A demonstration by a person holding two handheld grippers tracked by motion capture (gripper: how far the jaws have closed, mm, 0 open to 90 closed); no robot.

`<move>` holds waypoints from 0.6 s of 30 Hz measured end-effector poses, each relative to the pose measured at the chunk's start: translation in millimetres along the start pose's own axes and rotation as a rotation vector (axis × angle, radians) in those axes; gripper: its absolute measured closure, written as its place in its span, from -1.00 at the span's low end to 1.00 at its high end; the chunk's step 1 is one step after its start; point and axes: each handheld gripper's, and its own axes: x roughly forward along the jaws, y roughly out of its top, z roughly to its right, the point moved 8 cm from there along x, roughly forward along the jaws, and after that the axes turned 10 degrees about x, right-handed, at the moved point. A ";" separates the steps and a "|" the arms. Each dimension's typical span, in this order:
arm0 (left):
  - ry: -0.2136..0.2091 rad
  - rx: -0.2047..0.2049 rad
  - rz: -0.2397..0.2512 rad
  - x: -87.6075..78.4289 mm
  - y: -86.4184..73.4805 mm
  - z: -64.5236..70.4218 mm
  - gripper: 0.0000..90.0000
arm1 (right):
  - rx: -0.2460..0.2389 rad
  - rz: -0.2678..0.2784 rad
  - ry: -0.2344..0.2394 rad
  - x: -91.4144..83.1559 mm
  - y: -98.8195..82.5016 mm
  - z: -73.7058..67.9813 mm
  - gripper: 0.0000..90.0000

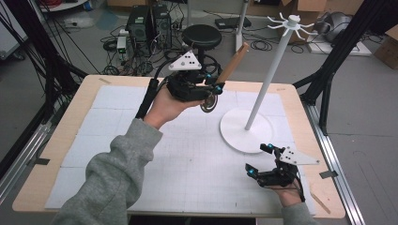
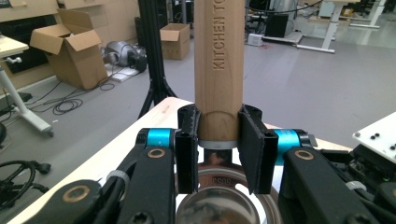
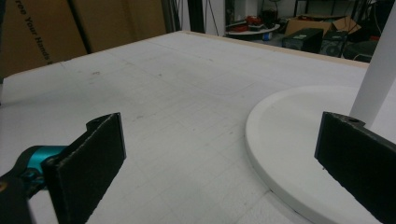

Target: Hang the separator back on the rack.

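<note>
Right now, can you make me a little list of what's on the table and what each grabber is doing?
table: wooden edge, covered with white gridded sheets
left gripper: lifted above the table, jaws shut on the wooden handle
tool: wooden handle stamped with letters, shiny metal round part at the lower end
tool position: in the air, handle tilting up and away
right gripper: low near the table's front right, jaws wide open, holding nothing
white stand: upright pole on a round base, hooks on top
hooks: nothing hanging
</note>
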 end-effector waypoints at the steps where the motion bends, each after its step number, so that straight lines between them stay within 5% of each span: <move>1: 0.002 0.003 -0.001 0.3 1.5 -0.7 0.54 | 0.000 -0.001 -0.001 -0.1 -0.1 0.2 -0.98; 18: -0.019 0.015 0.013 19.2 20.6 -6.2 0.54 | 0.011 0.006 -0.005 -4.4 -0.4 2.7 -0.98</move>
